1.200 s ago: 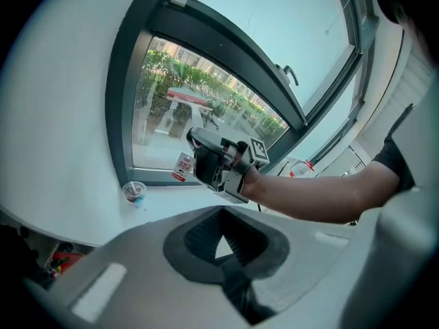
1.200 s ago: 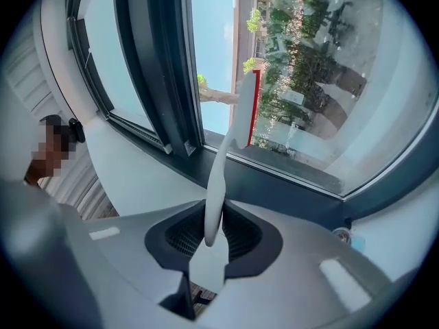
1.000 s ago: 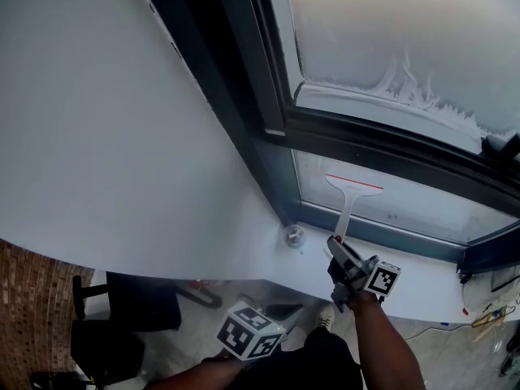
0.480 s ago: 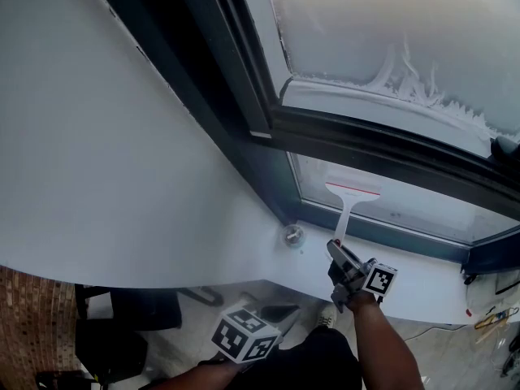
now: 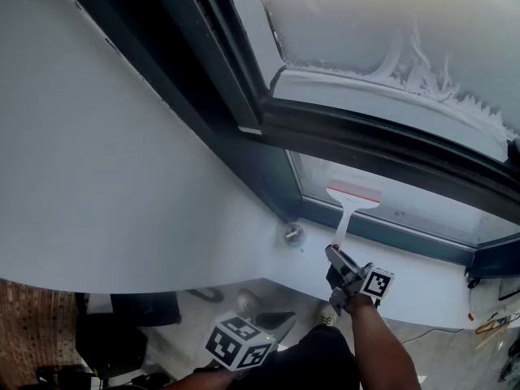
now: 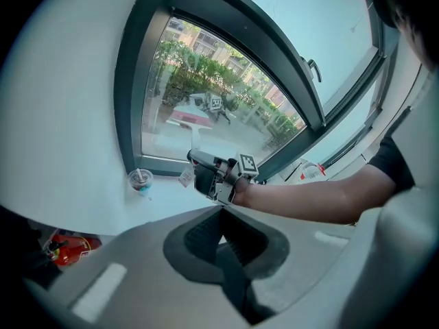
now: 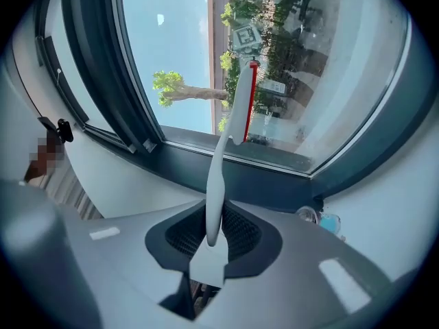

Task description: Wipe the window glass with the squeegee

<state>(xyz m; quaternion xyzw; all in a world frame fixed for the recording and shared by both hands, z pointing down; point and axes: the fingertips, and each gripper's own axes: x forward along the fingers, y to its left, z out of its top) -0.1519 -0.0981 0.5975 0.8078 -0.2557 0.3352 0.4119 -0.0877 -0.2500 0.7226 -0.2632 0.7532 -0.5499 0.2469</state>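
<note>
A white squeegee (image 5: pixel 351 198) with a red blade edge rests against the lower window pane (image 5: pixel 414 208), near its left corner. My right gripper (image 5: pixel 335 255) is shut on the bottom end of the handle, just above the white sill (image 5: pixel 268 254). In the right gripper view the squeegee handle (image 7: pixel 215 177) rises from the jaws to the glass (image 7: pixel 302 60). My left gripper (image 5: pixel 237 341) hangs low beside the person's body, away from the window. Its jaws are shut with nothing between them (image 6: pixel 221 218). From there I see the right gripper (image 6: pixel 211 177) at the sill.
A small drink cup (image 5: pixel 293 235) stands on the sill in the pane's left corner, close to the squeegee. The upper pane (image 5: pixel 382 23) is coated with white foam. A dark frame bar (image 5: pixel 366 140) divides the panes. A spray bottle (image 6: pixel 312 171) sits further right on the sill.
The head view has tilted slightly. The squeegee blade stays low on the lower pane and now shows more of its face. The left gripper has drifted a little lower.
</note>
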